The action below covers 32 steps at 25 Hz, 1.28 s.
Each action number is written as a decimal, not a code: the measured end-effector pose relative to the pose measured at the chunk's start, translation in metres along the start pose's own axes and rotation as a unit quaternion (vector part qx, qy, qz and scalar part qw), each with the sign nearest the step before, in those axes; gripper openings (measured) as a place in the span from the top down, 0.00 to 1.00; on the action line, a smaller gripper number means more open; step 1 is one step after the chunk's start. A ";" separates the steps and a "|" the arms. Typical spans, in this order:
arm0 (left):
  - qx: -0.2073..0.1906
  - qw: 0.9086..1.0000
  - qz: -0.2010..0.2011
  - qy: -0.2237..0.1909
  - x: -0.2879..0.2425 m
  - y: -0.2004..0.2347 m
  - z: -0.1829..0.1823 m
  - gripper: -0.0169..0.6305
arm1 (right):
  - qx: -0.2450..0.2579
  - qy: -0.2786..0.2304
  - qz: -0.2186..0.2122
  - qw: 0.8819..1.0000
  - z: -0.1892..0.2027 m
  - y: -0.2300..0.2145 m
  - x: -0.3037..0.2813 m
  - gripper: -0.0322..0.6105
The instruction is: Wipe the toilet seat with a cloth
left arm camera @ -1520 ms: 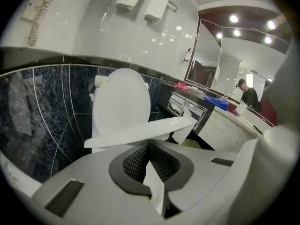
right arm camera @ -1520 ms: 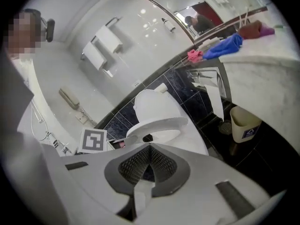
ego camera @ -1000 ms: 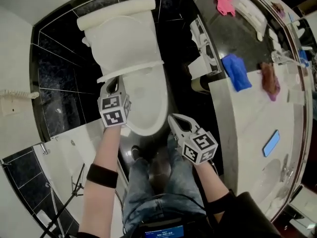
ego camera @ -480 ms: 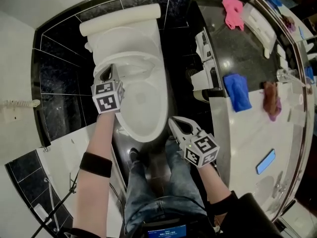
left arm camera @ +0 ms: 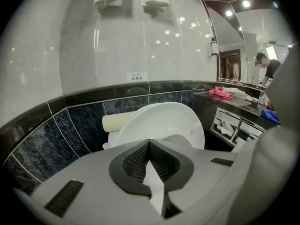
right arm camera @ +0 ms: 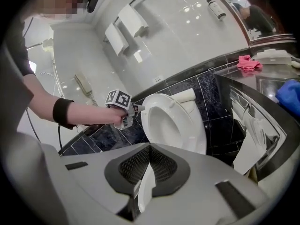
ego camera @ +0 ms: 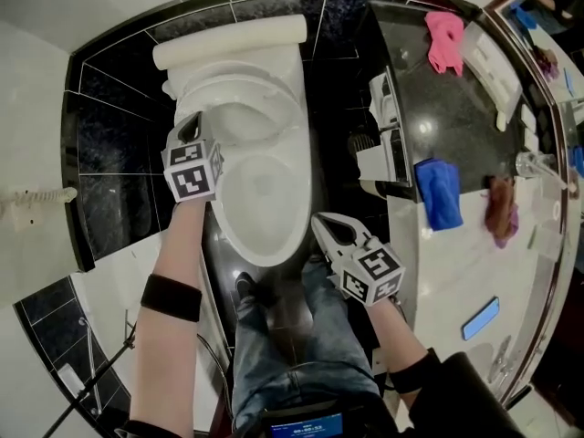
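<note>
Fingers on the left gripper (ego camera: 192, 121) are closed on the left edge of the toilet lid (left arm camera: 164, 121), which stands raised and leans back toward the tank (ego camera: 228, 33). Below the lid, the toilet seat (ego camera: 239, 234) lies uncovered on the bowl. The right gripper (ego camera: 319, 219) hangs near the front right of the bowl, not touching it, with its fingers shut together and nothing between them. A blue cloth (ego camera: 440, 192) lies on the surface (ego camera: 429, 108) to the right of the toilet, well apart from both grippers. A pink cloth (ego camera: 445, 42) lies farther back on that surface. A brownish cloth (ego camera: 499, 210) lies just beside the blue one, on its right.
</note>
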<state>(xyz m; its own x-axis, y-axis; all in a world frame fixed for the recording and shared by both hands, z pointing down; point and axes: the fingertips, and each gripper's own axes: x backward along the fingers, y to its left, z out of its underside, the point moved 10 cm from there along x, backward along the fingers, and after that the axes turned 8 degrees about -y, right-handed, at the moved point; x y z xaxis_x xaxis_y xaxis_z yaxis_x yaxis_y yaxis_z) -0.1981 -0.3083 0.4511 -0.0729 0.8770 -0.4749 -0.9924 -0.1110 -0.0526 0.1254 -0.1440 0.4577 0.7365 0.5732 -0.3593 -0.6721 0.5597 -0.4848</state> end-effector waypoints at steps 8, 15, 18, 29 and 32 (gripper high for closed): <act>0.007 1.000 -0.005 -0.001 0.007 0.005 0.006 0.97 | 0.005 0.003 -0.003 1.000 -0.006 -0.001 -0.009 0.92; -0.002 1.000 0.028 -0.010 0.061 -0.002 -0.008 0.97 | 0.032 0.006 0.012 0.999 -0.019 0.024 -0.001 0.92; -0.011 0.999 0.038 -0.023 0.100 0.002 -0.010 0.97 | 0.053 0.006 0.023 0.998 -0.031 0.045 0.004 0.92; -0.016 0.994 0.088 -0.064 0.297 0.021 -0.019 0.97 | 0.088 -0.025 0.084 0.992 -0.049 0.139 0.055 0.92; -0.019 0.993 0.089 -0.077 0.344 0.039 -0.011 0.97 | 0.096 -0.031 0.110 0.989 -0.045 0.163 0.076 0.92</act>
<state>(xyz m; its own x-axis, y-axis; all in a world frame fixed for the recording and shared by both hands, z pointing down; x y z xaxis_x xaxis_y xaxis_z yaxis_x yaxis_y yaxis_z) -0.2607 -0.0157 0.2762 -0.2646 0.9026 -0.3397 -0.9580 -0.2863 -0.0145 0.0756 -0.0363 0.3153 0.5683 0.7260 -0.3873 -0.8224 0.5171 -0.2372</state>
